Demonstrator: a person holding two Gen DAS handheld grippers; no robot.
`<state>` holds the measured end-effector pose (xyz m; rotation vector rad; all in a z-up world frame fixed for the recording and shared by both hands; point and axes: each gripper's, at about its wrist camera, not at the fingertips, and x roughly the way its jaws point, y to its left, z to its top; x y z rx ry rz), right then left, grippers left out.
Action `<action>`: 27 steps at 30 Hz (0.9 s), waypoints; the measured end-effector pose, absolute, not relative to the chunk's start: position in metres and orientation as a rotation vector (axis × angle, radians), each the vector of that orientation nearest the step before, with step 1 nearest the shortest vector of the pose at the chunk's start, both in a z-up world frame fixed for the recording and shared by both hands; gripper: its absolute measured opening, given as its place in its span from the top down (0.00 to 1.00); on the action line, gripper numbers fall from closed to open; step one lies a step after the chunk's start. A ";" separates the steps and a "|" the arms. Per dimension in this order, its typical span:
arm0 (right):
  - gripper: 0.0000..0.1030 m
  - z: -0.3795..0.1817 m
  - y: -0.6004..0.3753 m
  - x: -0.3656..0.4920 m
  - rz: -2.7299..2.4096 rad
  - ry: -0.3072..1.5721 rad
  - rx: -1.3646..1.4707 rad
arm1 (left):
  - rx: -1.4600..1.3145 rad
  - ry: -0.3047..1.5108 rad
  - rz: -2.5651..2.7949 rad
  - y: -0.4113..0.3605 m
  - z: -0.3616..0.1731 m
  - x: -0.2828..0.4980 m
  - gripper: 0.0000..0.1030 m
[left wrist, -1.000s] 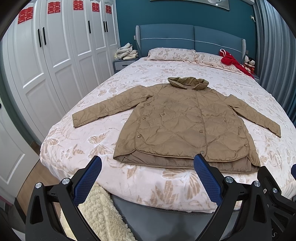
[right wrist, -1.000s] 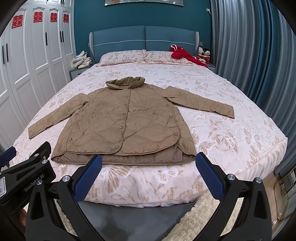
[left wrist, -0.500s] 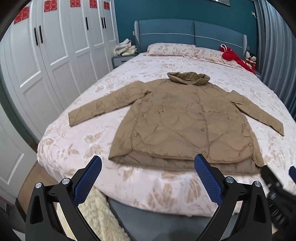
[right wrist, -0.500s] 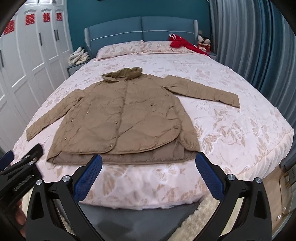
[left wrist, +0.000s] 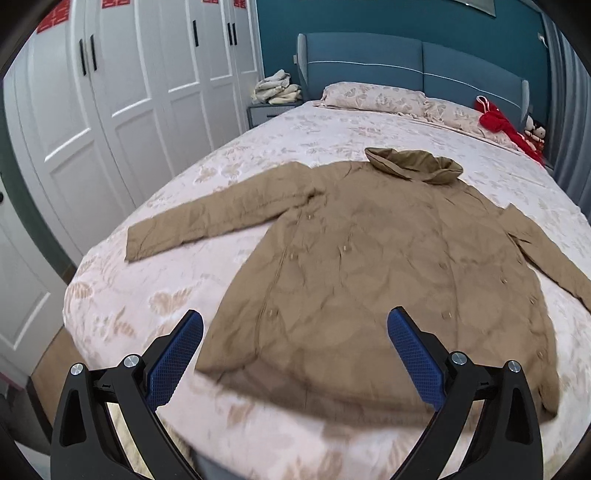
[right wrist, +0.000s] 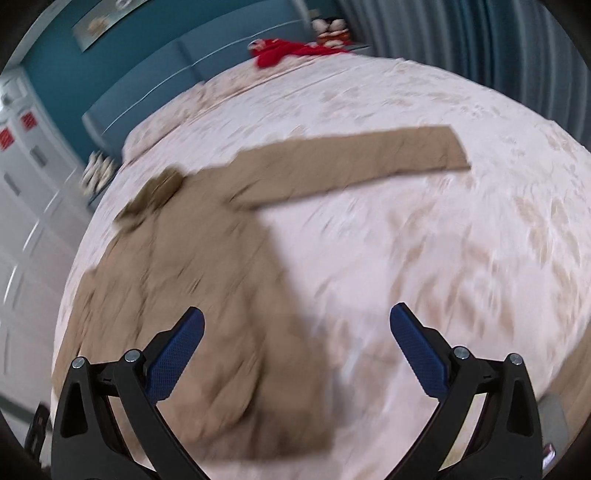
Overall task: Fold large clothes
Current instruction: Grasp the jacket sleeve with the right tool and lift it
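Matt quilted cloth jacket [left wrist: 369, 266]; textured blue fingers [left wrist: 173, 354].

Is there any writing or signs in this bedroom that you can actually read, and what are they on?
No letters or numbers are readable.
Red paper signs sit at the tops of the white wardrobe doors: cut off by the frame edge, not readable.
The same red signs in the right wrist view: too blurred.
The jacket and gripper fingers show no label.
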<state>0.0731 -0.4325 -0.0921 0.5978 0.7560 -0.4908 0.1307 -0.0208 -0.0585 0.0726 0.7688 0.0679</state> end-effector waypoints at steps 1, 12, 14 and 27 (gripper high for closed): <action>0.05 -0.095 -0.452 0.081 -0.512 0.738 0.610 | 0.094 0.766 0.076 -0.025 -0.060 0.140 0.05; 0.05 -0.153 -0.602 0.134 -0.721 0.676 0.746 | 0.179 0.835 0.052 -0.067 -0.092 0.229 0.05; 0.05 -0.164 -0.621 0.136 -0.745 0.668 0.785 | 0.169 0.840 0.049 -0.070 -0.097 0.236 0.05; 0.72 -0.191 -0.674 0.147 -0.811 0.553 0.973 | 0.141 0.889 0.099 -0.076 -0.126 0.266 0.05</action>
